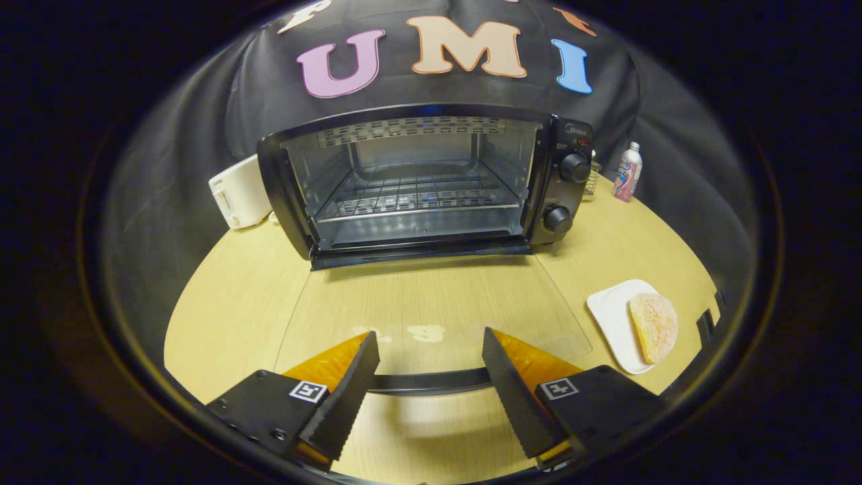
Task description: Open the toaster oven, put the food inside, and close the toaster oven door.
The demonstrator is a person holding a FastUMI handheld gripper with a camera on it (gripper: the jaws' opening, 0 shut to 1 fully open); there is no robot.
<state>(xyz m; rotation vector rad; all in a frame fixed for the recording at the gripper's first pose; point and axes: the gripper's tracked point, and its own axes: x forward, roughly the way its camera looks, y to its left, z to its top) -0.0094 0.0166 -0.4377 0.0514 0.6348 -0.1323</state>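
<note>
The black toaster oven (566, 195) stands at the back of the table with its glass door (431, 303) folded fully down, lying flat toward me. Its wire rack (414, 199) is bare. The door's dark handle (431, 382) runs across between my two fingers. My gripper (431, 347) is open, orange-backed fingers (353, 391) spread on either side of the handle, nothing pressed between them. The food, a sugared half-round pastry (653, 327), lies on a white plate (613, 316) to the right of my fingers.
A white appliance (239, 192) sits left of the oven. A pink-and-white bottle (627, 172) stands behind the oven's right side. The light wooden table (229, 303) has bare room left of the door. A dark object (707, 327) sits at the table's right edge.
</note>
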